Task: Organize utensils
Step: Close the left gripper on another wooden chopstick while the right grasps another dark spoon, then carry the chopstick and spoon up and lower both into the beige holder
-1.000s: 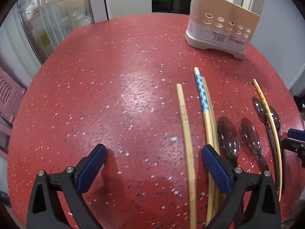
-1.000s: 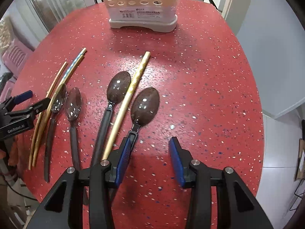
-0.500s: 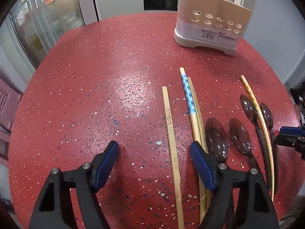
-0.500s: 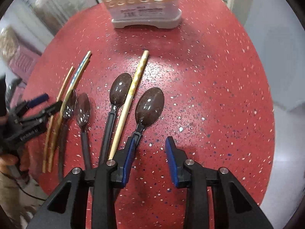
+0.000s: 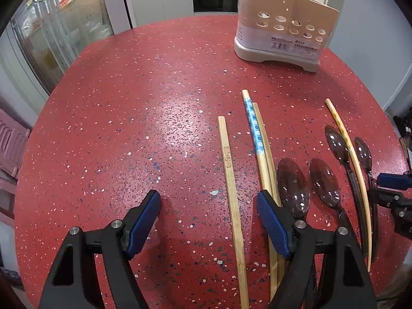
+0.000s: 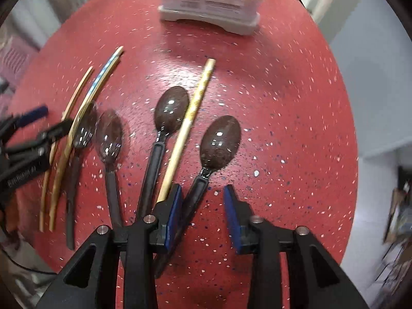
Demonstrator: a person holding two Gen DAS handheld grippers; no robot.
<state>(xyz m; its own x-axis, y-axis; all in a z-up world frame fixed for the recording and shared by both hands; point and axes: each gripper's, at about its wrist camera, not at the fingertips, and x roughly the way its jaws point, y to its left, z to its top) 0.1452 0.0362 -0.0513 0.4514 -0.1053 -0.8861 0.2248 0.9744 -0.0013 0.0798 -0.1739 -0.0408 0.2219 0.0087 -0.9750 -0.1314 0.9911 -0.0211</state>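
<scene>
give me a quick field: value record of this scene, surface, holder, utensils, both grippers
surface: red speckled table
holder: beige utensil holder with round holes, upright at the far side
chopsticks: four, flat on the table; plain chopstick lies apart, blue-patterned chopstick lies against another
spoons: four dark spoons, flat, bowls toward the holder
left gripper: open, straddling the plain chopstick, holding nothing
right gripper: open, around the handle of the rightmost spoon, not closed on it
</scene>
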